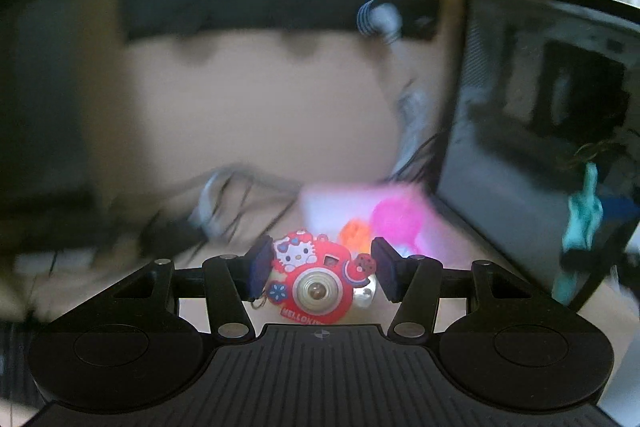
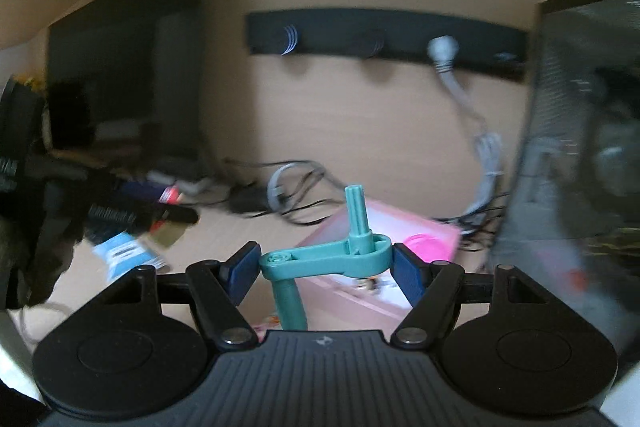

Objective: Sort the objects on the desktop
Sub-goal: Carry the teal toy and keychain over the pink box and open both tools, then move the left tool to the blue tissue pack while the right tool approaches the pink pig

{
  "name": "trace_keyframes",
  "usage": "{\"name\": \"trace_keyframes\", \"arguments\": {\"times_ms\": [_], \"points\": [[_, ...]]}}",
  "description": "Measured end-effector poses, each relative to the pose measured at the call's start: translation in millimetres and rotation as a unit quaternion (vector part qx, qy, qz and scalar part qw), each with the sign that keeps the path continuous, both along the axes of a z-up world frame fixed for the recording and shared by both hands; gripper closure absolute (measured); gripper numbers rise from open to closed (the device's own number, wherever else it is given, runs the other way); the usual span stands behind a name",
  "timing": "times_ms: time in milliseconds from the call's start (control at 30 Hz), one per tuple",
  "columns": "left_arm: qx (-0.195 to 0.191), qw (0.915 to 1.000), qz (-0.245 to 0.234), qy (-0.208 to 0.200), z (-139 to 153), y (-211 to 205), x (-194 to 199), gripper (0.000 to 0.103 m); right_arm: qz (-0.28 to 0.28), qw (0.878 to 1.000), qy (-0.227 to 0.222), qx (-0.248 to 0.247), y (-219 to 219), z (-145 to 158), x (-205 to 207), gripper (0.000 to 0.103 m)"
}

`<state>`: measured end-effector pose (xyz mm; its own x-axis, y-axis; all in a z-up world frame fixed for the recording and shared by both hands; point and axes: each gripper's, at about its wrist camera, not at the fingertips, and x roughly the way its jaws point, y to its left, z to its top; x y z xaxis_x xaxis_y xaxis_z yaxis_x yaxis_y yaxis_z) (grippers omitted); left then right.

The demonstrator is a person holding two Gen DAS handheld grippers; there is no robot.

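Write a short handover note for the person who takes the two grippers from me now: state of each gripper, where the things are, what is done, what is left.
Left gripper: shut on the red toy camera, lifted off the desk.
Right gripper: shut on the teal crank handle, also in the air.
The pink box lies on the desk just ahead of both grippers, and already holds a bright pink item; the frames are too blurred to say more.
Done: both pieces picked up.
Left: put each piece where it belongs, probably the pink box, then release. Loose cables lie behind the box.

Home office desk — monitor (image 1: 540, 131), tangled cables (image 2: 296, 195), wall-mounted power strip (image 2: 384, 39) — wood-tone wall.
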<state>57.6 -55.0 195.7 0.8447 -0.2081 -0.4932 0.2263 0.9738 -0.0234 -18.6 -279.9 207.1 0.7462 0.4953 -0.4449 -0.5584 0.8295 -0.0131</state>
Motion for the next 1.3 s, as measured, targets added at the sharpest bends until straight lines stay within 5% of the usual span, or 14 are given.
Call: {"name": "trace_keyframes", "arguments": {"times_ms": [200,300,467,600,833,1000,1300], "points": [[-0.005,0.9989,-0.045,0.003,6.5,-39.6,73.8,0.043,-0.062,0.998,0.002,0.021,-27.2,-4.8,-2.1,0.032],[-0.009,0.9989,-0.037,0.025,-4.5,-41.1,86.2,0.026,-0.08,0.996,0.01,0.023,-37.3,-9.6,0.4,0.032],[0.007,0.9989,-0.012,0.045,-25.0,-25.8,52.3,0.008,-0.083,0.996,0.023,0.025,-41.7,-13.4,14.5,0.032],[0.021,0.9964,0.016,0.08,-48.7,-10.4,8.7,0.007,-0.06,0.997,0.039,0.037,-26.7,-12.8,45.3,0.032],[0.002,0.986,0.075,0.149,-86.3,14.8,-57.7,0.005,-0.018,0.992,0.089,0.086,16.5,-1.6,150.0,0.032],[-0.02,0.9732,0.144,0.178,-97.2,46.4,-80.8,0.003,-0.048,0.985,0.14,0.085,50.3,-17.0,222.3,0.025],[-0.016,0.944,0.259,0.203,-115.6,92.8,-84.6,0.002,-0.045,0.99,0.117,0.059,27.2,-54.4,168.1,0.02]]}}
